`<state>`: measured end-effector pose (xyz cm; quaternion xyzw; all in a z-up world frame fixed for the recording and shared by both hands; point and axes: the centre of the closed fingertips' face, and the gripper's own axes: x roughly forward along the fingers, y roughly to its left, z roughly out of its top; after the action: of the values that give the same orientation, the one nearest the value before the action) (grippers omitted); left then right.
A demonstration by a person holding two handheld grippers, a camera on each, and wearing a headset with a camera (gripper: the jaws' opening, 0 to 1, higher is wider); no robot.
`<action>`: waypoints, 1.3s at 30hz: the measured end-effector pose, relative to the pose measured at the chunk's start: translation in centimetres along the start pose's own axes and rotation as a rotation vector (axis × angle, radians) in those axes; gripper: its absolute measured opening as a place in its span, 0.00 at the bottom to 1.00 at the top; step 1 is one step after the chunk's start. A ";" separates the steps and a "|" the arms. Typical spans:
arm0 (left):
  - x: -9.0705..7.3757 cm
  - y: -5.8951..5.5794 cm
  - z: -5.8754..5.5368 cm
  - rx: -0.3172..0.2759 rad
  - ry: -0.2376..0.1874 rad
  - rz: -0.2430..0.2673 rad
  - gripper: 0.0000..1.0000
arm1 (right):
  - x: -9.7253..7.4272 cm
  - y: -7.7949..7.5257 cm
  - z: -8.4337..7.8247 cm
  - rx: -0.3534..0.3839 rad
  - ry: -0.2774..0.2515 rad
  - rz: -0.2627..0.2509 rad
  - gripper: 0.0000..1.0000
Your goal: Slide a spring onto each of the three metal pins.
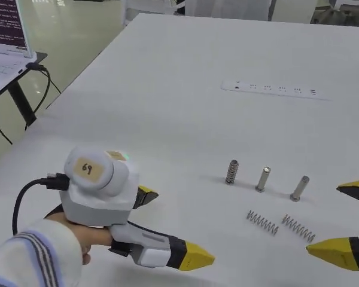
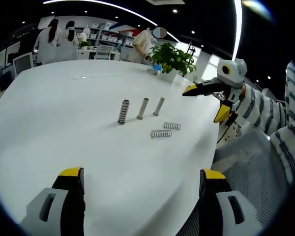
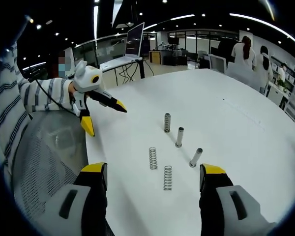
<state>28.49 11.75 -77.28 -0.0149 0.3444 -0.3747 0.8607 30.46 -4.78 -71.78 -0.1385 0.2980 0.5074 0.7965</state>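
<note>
Two hand-held claws hover over a white table [image 1: 167, 89]. Each has its yellow-tipped jaws spread wide apart with nothing between them.

The left gripper [image 2: 140, 177] is held by a hand [image 1: 87, 239] in a striped sleeve. Well ahead of its open jaws, three upright metal pins stand in a short row. The first pin [image 2: 124, 112], leftmost from this claw, already wears a fitted spring [image 1: 232, 171] coiled around its shaft. The middle pin [image 2: 143, 108] and the last pin [image 2: 159, 106], to its right, are bare. Two springs lie flat on the table, nearer this claw than the pins. They are the near spring [image 2: 161, 133] and the far spring [image 2: 171, 126], close beside each other.

The right gripper [image 3: 154, 169] faces the row from the opposite side. Both loose springs lie just ahead of the gap between its jaws, with the pins beyond them. The spring-wearing pin stands farthest from this claw, and the last pin is closest.
</note>
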 end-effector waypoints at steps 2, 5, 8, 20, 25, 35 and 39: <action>0.0 0.0 0.0 0.002 0.001 0.000 0.95 | 0.0 0.1 -0.1 0.007 -0.006 0.001 0.75; -0.1 -0.1 0.1 0.006 -0.001 -0.003 0.95 | -0.2 0.1 -0.3 0.017 -0.014 -0.009 0.76; -0.1 -0.1 0.2 0.007 -0.008 -0.004 0.95 | -0.3 0.1 -0.4 0.031 -0.023 -0.014 0.76; 0.0 -0.4 -0.2 0.018 0.006 -0.016 0.94 | -0.8 0.1 -0.4 0.072 -0.071 -0.044 0.87; -0.2 -0.4 -0.2 0.016 0.011 -0.020 0.94 | -1.1 -0.5 -0.9 0.105 -0.076 -0.068 0.95; -0.5 -0.1 0.0 0.026 0.013 -0.004 0.92 | -1.3 -0.1 -1.3 0.141 -0.108 -0.052 0.99; -0.5 0.0 0.1 0.020 0.009 0.002 0.88 | -1.2 -0.3 -1.5 0.138 -0.097 -0.059 0.99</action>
<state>28.32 12.08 -76.90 -0.0044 0.3447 -0.3771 0.8596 29.82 -6.58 -72.24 -0.0674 0.2890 0.4683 0.8323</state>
